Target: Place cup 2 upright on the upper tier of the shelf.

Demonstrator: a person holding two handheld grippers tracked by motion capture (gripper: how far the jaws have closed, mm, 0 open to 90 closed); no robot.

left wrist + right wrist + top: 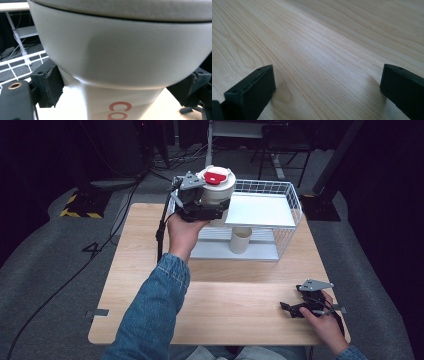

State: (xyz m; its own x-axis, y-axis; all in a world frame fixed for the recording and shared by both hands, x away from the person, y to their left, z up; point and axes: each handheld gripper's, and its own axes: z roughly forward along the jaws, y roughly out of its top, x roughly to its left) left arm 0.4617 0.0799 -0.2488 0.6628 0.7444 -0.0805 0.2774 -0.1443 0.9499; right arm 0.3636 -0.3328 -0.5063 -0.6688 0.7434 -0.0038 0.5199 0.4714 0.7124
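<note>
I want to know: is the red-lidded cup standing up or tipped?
Upright. The cup, gripped by the left gripper, shows its red lid facing up.

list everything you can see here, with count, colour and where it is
lidded cup: 1, white with red tab on lid, held above the rack's left end
paper cup: 1, white, upright on the rack's lower shelf
wire rack: 1, white, far side of table
table: 1, light wood, centre
left gripper: 1, black, jaws closed on the lidded cup
right gripper: 1, black, jaws open, low over the table's near right
hands: 2, denim sleeves
</note>
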